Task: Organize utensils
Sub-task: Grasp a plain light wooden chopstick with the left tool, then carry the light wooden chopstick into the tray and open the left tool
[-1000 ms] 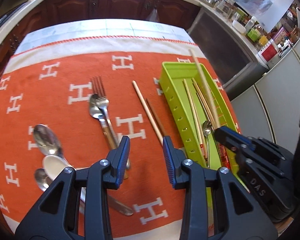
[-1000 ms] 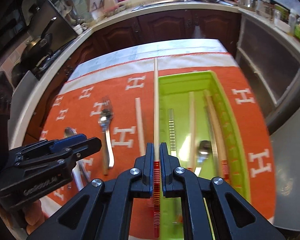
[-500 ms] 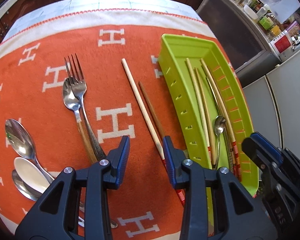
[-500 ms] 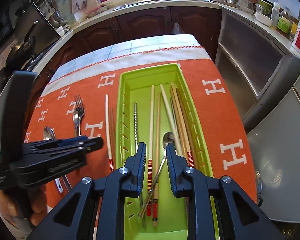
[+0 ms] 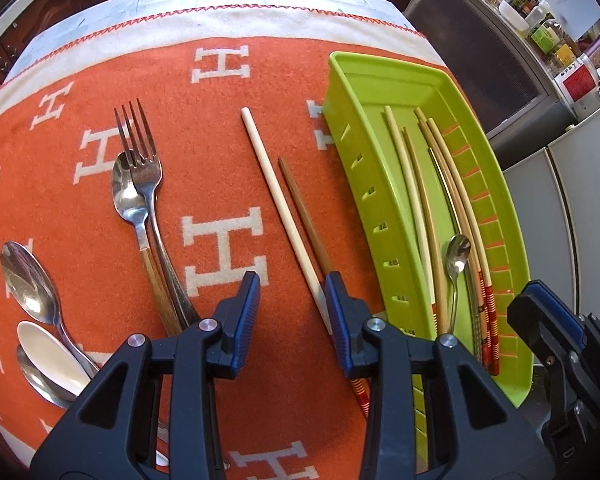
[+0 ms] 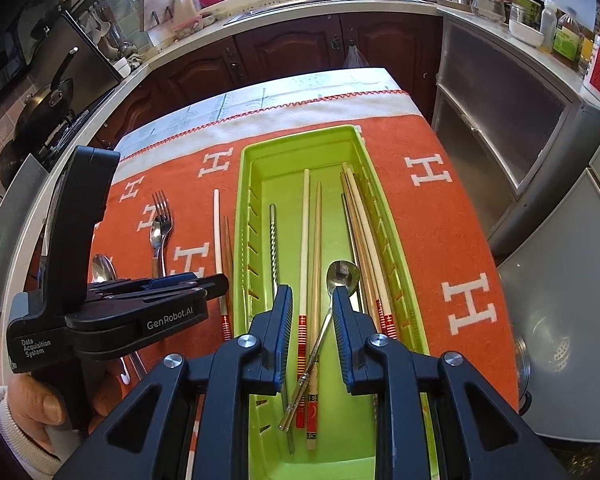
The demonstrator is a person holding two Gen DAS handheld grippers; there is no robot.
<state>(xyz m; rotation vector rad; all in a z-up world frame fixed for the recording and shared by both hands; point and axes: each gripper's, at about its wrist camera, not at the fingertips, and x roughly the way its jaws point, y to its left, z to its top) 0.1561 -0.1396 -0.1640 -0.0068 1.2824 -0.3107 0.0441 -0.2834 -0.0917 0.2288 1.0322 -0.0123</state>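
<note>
Lying on fuzzy orange cloth (image 5: 220, 152): 2 slender wooden chopsticks (image 5: 278, 204).

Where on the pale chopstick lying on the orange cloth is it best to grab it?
Probably near its red-striped end. The pale chopstick lies flat on the cloth, a brown chopstick close on its tray side, so come from above, jaws across its width. The open left gripper hovers right there.

bare orange cloth (image 5: 204, 128) lies open between the fork (image 5: 140, 168) and the loose chopsticks (image 5: 284, 216); the green tray (image 6: 380, 216) crowds the counter's right edge.
</note>
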